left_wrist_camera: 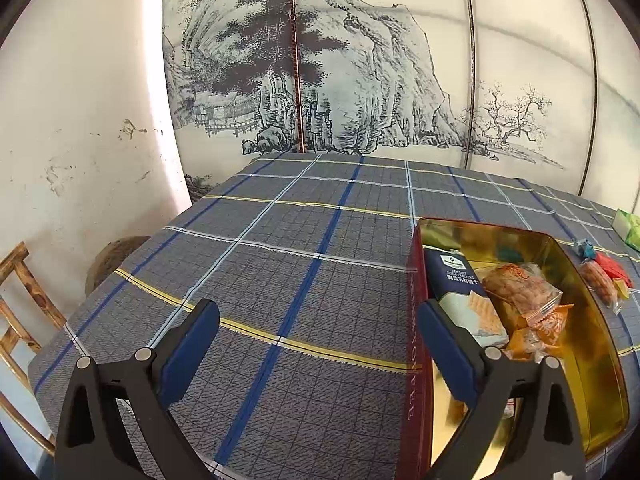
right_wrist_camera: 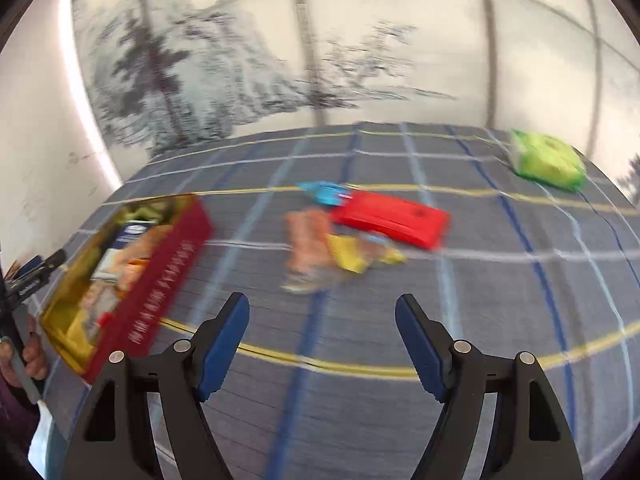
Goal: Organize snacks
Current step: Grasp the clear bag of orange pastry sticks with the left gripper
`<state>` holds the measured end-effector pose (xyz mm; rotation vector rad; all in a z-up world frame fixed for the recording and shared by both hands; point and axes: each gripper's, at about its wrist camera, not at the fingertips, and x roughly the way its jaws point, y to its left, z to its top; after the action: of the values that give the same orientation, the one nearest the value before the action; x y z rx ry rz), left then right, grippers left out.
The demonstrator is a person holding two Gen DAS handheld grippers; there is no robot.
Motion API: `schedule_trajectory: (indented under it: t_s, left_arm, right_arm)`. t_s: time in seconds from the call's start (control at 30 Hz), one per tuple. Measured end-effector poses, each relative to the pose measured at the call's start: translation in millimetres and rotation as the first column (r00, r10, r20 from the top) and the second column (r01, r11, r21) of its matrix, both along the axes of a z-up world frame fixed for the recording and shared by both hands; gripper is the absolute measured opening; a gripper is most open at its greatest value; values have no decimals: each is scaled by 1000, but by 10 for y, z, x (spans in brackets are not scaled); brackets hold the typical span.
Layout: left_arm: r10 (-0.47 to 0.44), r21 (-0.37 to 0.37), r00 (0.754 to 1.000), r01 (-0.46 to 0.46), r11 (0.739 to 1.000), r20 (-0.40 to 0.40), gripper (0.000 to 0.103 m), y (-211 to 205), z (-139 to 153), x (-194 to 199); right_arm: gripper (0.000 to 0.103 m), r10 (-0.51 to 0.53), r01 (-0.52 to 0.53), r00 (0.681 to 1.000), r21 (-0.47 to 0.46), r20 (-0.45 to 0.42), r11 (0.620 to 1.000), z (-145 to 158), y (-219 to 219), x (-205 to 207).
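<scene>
A red tin with a gold inside [left_wrist_camera: 416, 320] lies open on the checked cloth, holding a blue and white cracker packet [left_wrist_camera: 460, 280], a clear bag of brown biscuits [left_wrist_camera: 520, 288] and orange packets [left_wrist_camera: 548, 328]. My left gripper [left_wrist_camera: 316, 308] is open wide. Its right finger hangs over the tin's left wall and its left finger over bare cloth. In the blurred right wrist view my right gripper [right_wrist_camera: 322, 300] is open and holds nothing. It stands above the cloth short of the loose snacks: a red packet [right_wrist_camera: 392, 220], a blue packet [right_wrist_camera: 326, 194], an orange clear packet [right_wrist_camera: 308, 248] and a yellow packet [right_wrist_camera: 348, 254]. The tin [right_wrist_camera: 168, 272] lies to its left.
A green packet [right_wrist_camera: 546, 160] lies at the far right of the table. Behind the table stands a painted screen [left_wrist_camera: 320, 60]. Off its left edge are a wooden chair [left_wrist_camera: 20, 300] and a round woven thing [left_wrist_camera: 116, 256]. A person's hand [right_wrist_camera: 36, 356] shows at the left edge.
</scene>
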<state>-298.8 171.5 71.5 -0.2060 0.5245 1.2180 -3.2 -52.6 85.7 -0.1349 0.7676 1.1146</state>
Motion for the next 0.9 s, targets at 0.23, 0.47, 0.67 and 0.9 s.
schedule_trajectory:
  t_s: [0.23, 0.47, 0.67, 0.9]
  left_arm:
    - [-111, 31, 990, 115, 993, -91, 97, -471, 455, 272]
    - [-415, -337, 909, 402, 852, 35, 97, -691, 803, 1422]
    - [-470, -542, 881, 422, 727, 57, 73, -661, 525, 2653]
    - [-385, -688, 923, 295, 663, 25, 69, -237, -128, 3359]
  right_arm:
    - [76, -131, 131, 991, -70, 4, 989, -247, -653, 639]
    - [76, -165, 166, 982, -4, -97, 986, -369, -941, 958]
    - [76, -82, 84, 995, 37, -64, 996, -325, -908, 804]
    - [77, -45, 57, 994, 130, -98, 990, -298, -1002, 809]
